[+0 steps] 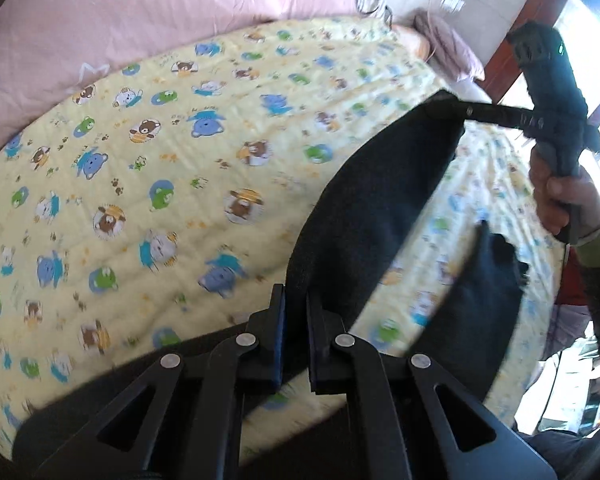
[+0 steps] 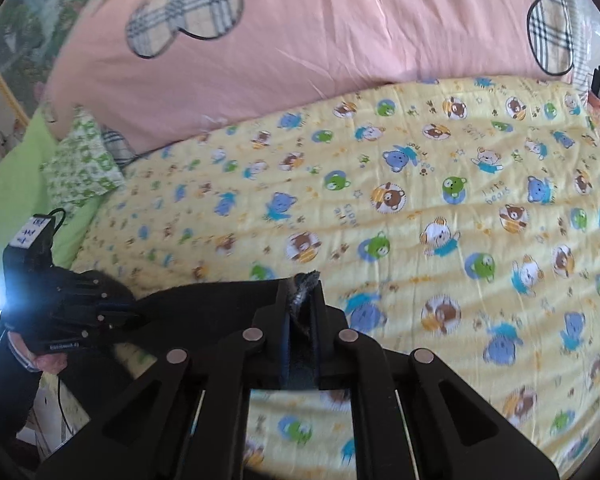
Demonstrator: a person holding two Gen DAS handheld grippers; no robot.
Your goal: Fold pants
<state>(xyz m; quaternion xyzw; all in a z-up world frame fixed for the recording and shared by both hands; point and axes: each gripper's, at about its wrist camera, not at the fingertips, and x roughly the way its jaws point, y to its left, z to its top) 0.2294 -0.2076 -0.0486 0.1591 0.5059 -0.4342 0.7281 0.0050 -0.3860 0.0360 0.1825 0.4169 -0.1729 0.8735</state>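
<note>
Hands hold both grippers tilted downward over the yellow bear-print quilt point(image 2: 440, 184). Left gripper point(image 1: 296, 308) and right gripper point(image 2: 302, 300) each pinch an edge of the dark pants point(image 1: 364, 208), stretched between them above the quilt.

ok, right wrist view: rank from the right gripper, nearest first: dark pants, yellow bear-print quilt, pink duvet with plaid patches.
1. Dark pants: clamped in the right gripper.
2. Yellow bear-print quilt: just beyond, underneath.
3. Pink duvet with plaid patches: far side, top.

Two grippers point(image 1: 296, 308) point(image 2: 302, 300), one pair of dark pants point(image 1: 380, 200), one yellow bear-print quilt point(image 1: 160, 160).
</note>
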